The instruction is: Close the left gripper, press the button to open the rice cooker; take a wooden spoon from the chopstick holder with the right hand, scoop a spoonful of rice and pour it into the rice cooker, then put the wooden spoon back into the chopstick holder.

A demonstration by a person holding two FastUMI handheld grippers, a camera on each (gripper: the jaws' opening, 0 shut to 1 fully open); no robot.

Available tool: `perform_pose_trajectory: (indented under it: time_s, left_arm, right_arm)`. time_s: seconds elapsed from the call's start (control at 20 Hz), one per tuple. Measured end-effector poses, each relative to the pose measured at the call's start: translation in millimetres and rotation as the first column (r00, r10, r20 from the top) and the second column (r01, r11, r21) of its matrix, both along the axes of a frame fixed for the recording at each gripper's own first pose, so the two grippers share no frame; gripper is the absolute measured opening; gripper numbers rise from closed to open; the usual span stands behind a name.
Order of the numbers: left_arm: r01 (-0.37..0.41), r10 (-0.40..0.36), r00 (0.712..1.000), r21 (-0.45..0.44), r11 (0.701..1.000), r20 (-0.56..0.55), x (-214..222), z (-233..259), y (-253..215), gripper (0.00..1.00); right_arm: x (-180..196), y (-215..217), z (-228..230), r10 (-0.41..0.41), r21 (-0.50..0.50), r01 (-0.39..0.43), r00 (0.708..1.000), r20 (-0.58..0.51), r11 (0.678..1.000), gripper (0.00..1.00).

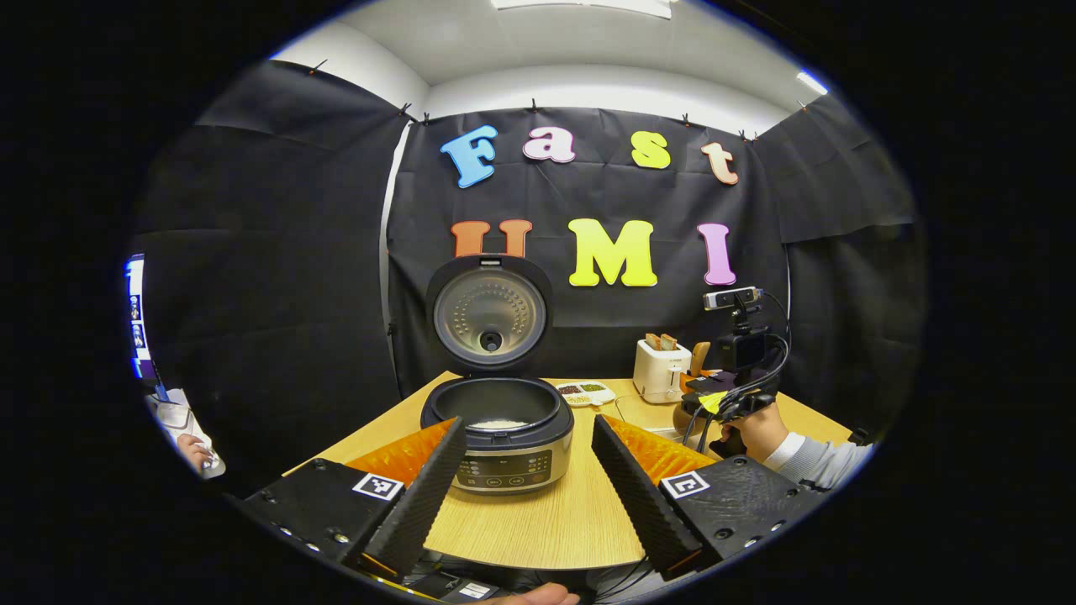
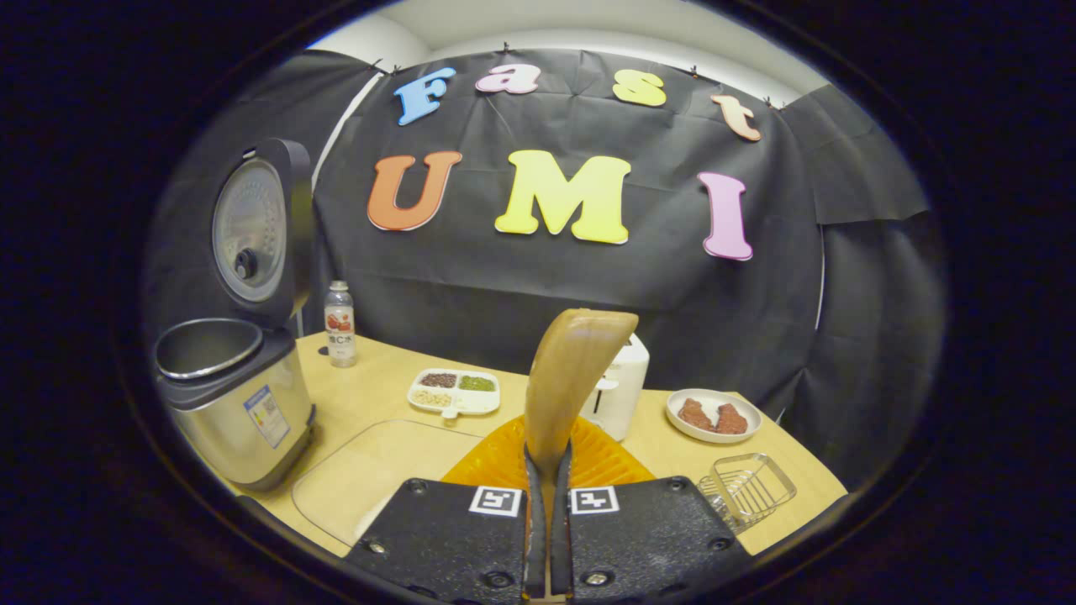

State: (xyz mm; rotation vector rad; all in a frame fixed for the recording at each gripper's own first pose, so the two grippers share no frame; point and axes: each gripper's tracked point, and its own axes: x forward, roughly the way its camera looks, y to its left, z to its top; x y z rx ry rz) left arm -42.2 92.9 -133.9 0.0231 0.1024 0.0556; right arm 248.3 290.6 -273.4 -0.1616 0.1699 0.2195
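The rice cooker (image 1: 504,462) stands straight ahead in the left gripper view, its lid (image 1: 489,315) raised and white rice (image 1: 498,424) lying in the pot. My left gripper (image 1: 528,437) is open, a finger on either side of the cooker's front, apart from it. My right gripper (image 2: 546,470) is shut on the handle of a wooden spoon (image 2: 572,370), whose bowl stands upright with no rice visible on it. The open cooker (image 2: 231,403) lies far to its left. The right gripper (image 1: 731,403), held by a hand in a grey sleeve, also shows in the left gripper view.
On the wooden table (image 2: 378,378) are a bottle (image 2: 339,323), a divided dish of grains (image 2: 456,391), a white toaster (image 2: 626,382), a plate of brown food (image 2: 713,416), a wire basket (image 2: 748,487) and a clear board (image 2: 378,470).
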Motion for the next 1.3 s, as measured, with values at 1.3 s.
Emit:
perform_pose_trajectory:
  time_s: [1.3]
  left_arm:
    - [-0.005,0.004,0.998,-0.013,1.000,-0.056,5,-16,-2,0.96]
  right_arm:
    - [-32,53,-25,0.277,0.795,0.130,0.894,-0.352,0.592,0.08]
